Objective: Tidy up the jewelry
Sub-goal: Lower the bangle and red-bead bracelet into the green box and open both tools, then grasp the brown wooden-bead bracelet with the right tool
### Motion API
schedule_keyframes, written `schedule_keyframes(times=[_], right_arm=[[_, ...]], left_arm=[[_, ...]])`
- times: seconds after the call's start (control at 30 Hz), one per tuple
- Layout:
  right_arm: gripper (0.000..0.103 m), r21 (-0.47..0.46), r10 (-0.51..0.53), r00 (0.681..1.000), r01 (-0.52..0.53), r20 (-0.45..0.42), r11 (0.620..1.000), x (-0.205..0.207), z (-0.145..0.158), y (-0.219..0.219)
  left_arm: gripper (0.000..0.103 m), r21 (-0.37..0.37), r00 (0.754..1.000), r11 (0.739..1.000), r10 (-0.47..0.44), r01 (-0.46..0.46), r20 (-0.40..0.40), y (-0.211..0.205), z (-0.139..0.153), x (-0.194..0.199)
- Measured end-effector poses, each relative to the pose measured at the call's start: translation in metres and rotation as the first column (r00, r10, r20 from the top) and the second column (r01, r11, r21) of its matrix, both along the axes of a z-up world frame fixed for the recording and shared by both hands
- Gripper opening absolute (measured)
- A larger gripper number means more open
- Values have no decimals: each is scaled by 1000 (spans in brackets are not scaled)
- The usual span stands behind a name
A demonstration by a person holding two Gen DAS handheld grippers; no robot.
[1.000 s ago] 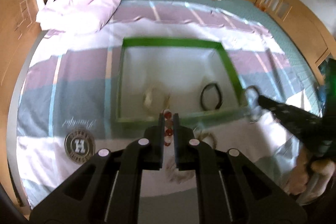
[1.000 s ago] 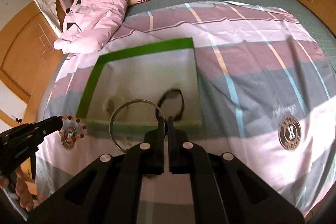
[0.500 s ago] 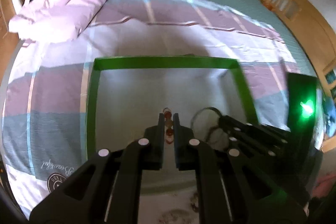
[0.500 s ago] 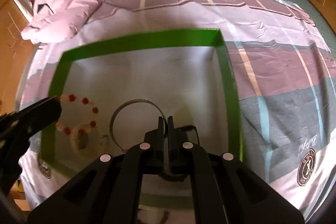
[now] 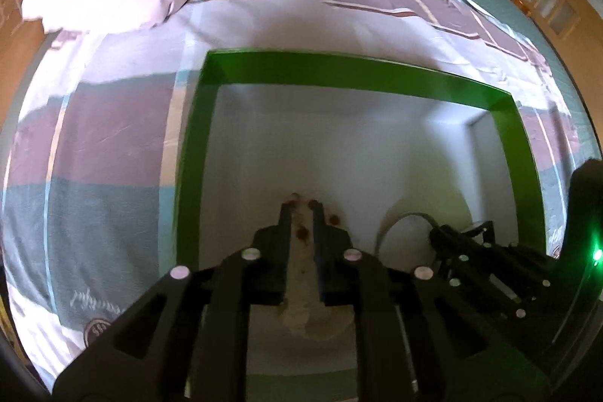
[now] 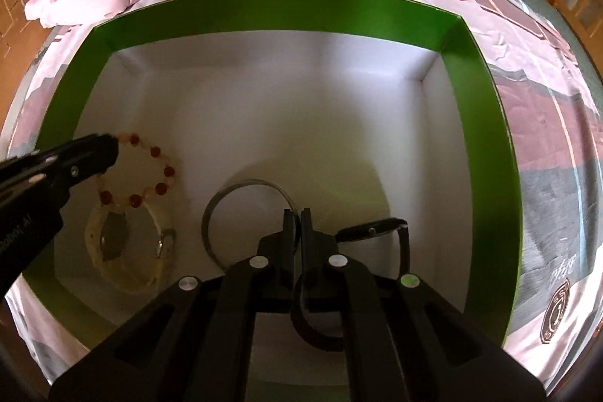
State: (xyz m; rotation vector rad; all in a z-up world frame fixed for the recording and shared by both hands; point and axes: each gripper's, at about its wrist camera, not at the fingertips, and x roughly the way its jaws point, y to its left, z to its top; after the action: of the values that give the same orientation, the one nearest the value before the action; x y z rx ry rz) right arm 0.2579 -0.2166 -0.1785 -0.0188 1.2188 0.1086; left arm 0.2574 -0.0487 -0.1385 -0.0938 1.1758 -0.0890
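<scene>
Where they hung before the box (image 6: 486, 123), both jaws now inside, left clamping beaded bracelet (image 6: 150, 175), right clamping metal bangle (image 6: 226, 198).

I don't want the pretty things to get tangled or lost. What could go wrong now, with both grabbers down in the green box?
1. The beaded bracelet held by the left gripper hangs right above the pale watch; dropped there, it may land on it and tangle.
2. The silver bangle in the right gripper sits close to the black watch; released here, it could knock or overlap it.
3. Both grippers crowd the green box and might bump.
</scene>
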Motion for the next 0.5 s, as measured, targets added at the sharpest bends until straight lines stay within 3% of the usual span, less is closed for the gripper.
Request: schedule_keyframes(times=[0.03,0.07,0.1,0.17,0.2,0.27,0.33,0.5], right_arm=[[5,12,-14,1000,14,-3,1000,0,1,-3],[8,40,-23,1000,23,-9,999,-1,2,-6],[16,62,-29,1000,29,-13,998,-1,2,-9],[20,111,-37,999,40,-27,993,-2,6,-17],[21,120,-42,999,45,-28,992,-4,9,-21],[32,145,-28,1000,28,-5,989,-15,22,-31],[61,149,-20,999,16,26,989,-27,35,-43],[69,140,-6,996,-6,86,990,-81,59,-59]], left_arm=[[25,-12,1000,1000,9,-9,0,3,1,-1],[43,-19,1000,1000,23,-23,6,6,4,-4],[52,-25,999,999,36,-36,16,8,7,-7],[57,-54,998,997,55,-54,35,13,17,-14],[69,-92,998,995,54,-50,39,15,23,-19],[85,-148,996,988,60,-50,64,20,39,-32],[87,-149,993,988,61,-45,103,22,52,-47],[98,-115,985,993,15,5,172,24,76,-97]])
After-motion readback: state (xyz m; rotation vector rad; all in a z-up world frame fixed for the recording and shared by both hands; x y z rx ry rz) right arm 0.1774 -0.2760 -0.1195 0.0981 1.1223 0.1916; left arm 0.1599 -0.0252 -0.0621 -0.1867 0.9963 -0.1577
